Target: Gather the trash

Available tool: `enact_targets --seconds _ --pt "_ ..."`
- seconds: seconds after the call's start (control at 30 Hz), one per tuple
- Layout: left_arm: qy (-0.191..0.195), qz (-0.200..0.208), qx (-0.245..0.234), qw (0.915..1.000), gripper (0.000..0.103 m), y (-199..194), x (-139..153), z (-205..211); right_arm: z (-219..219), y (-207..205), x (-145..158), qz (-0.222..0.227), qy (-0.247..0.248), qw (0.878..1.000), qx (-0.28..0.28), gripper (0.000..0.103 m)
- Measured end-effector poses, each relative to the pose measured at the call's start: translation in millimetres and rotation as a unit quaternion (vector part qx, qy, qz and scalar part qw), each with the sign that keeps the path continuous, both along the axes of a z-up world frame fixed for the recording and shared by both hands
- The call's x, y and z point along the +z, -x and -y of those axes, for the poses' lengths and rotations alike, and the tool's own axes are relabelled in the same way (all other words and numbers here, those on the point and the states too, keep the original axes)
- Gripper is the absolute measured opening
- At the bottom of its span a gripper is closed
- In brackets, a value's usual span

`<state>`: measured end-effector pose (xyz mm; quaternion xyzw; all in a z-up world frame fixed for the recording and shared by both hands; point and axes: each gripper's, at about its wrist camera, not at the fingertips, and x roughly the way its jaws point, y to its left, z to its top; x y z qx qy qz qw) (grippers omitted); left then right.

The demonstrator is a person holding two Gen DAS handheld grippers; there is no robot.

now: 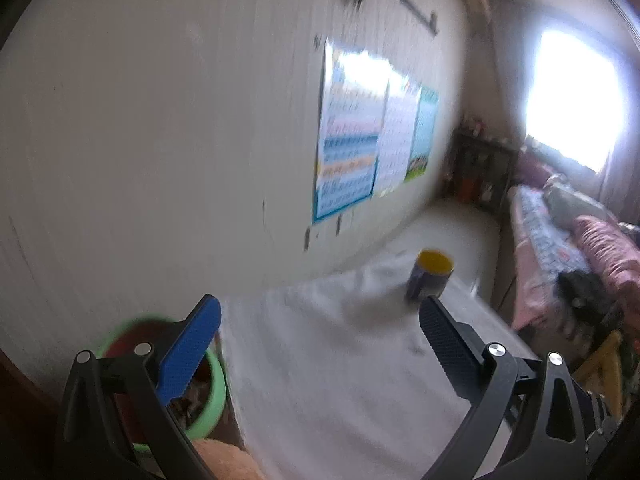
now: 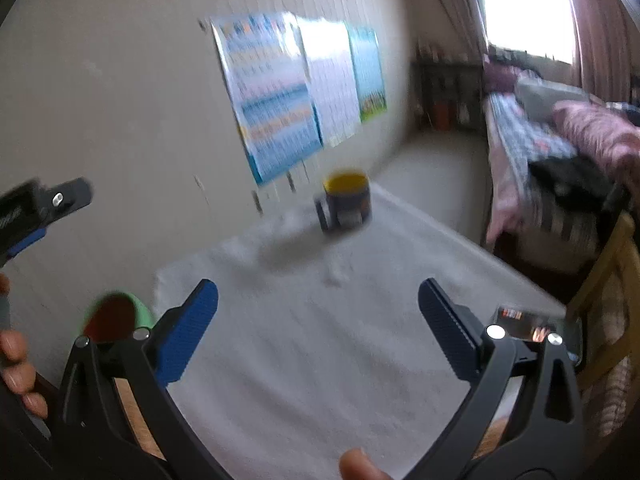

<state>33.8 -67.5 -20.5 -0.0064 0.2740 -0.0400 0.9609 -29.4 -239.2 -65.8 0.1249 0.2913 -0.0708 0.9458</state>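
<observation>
Nearest the right wrist camera, the right gripper stands with its fingers spread wide and nothing between them, above a table covered in a white cloth; a fingertip shows at the bottom edge and part of a hand at the left edge. In the left wrist view the left gripper is likewise spread wide and empty, over the same cloth. Just left of the table and lower down sits a green-rimmed bin, partly behind the left gripper's blue finger pad; some dark clutter lies inside it, too blurred to name. In the right wrist view the bin appears as a green rim with a reddish inside, beside the cloth's left edge. A small shiny object lies near the cloth's right edge, behind the right finger; what it is cannot be told. Farther along the table stands a dark mug with a yellow inside, upright. Beyond it, posters hang on the pale wall, a bed with heaped bedding stands to the right, and a bright window glares at the far end. Both views are motion-blurred.
</observation>
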Motion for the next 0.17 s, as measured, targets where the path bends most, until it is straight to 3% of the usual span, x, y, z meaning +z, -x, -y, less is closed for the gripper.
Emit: enact_targets --seconds 0.1,0.17 --pt "-0.023 -0.060 0.004 0.9979 0.095 -31.5 -68.1 5.3 12.0 -35.0 -47.1 -0.054 0.009 0.998 -0.029 0.099" --pt "-0.060 -0.105 0.007 0.9926 0.095 -61.4 -118.9 14.6 20.7 -59.6 -76.2 -0.087 0.018 0.995 -0.049 0.099"
